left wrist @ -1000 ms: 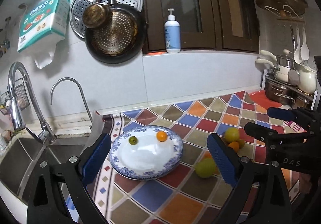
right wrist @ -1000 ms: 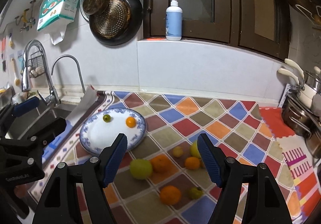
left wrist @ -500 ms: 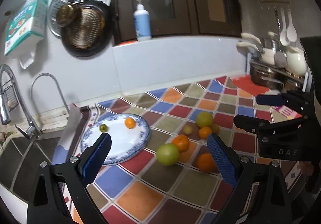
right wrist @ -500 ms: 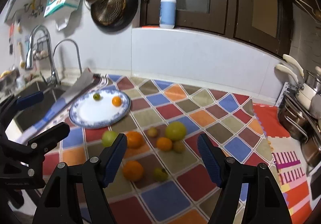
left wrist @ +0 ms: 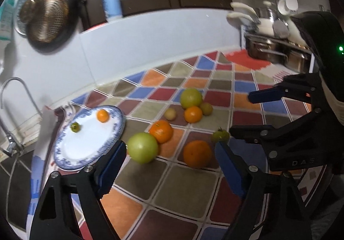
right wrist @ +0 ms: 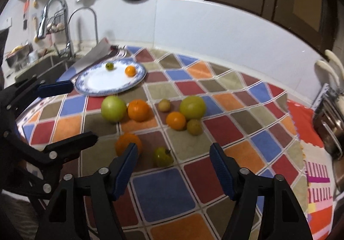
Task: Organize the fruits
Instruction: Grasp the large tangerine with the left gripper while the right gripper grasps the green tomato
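Observation:
A blue-rimmed plate [left wrist: 64, 154] holds a small orange [left wrist: 102, 115] and a small green fruit [left wrist: 75, 127]. Loose on the chequered cloth lie a green apple [left wrist: 142, 150], oranges [left wrist: 197, 154] and a small green tomato [right wrist: 162, 156]. My left gripper [left wrist: 169, 160] hovers low over the apple and the near orange, its jaws closing with both fruits in the gap, untouched. My right gripper [right wrist: 174, 162] hangs over the tomato, its jaws closing and not touching it; an orange [right wrist: 128, 146] sits by its left finger.
Further back lies a cluster of a yellow-green fruit [right wrist: 192, 107], an orange and small yellowish fruits. A sink with taps [right wrist: 68, 46] is at the left. Steel pots [left wrist: 268, 51] stand at the right. A soap bottle [left wrist: 110, 1] stands on the ledge behind.
Both grippers have sunk toward the cloth and swung from the plate to the loose fruit, which looks larger and nearer. Both pairs of jaws have narrowed a little.

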Demonstrator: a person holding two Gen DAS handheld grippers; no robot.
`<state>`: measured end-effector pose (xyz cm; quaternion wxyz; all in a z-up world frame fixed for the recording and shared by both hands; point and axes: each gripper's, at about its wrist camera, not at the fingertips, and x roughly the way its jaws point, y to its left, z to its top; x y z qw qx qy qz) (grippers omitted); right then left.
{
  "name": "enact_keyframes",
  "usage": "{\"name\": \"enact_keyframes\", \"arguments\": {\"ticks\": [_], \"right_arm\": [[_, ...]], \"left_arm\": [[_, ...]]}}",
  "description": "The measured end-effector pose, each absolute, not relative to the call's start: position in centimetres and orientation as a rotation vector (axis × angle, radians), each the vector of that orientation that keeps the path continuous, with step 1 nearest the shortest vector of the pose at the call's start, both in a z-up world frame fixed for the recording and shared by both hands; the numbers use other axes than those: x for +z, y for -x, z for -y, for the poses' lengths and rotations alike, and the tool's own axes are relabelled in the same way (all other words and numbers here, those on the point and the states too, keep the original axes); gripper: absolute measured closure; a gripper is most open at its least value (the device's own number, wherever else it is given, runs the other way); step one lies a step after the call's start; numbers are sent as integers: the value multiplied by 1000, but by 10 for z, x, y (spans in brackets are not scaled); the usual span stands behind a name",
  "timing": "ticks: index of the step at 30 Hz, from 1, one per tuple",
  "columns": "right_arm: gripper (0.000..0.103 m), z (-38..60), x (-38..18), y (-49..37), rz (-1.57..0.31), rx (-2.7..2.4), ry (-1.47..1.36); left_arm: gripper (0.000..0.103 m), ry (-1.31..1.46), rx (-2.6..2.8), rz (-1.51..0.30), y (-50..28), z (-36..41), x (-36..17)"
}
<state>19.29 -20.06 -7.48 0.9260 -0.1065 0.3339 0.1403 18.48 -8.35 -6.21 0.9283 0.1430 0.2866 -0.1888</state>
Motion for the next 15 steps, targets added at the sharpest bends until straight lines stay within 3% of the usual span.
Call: {"name": "enact_keyframes", "arguments": {"ticks": [5, 15], "right_arm": [[49, 200, -96, -206, -738, 344, 228], [60, 198, -124, -228, -818, 434, 195]], "left_arm": [[33, -315, -456, -656, -197, 91, -81], [43, -288, -537, -766, -221, 100, -102]]}}
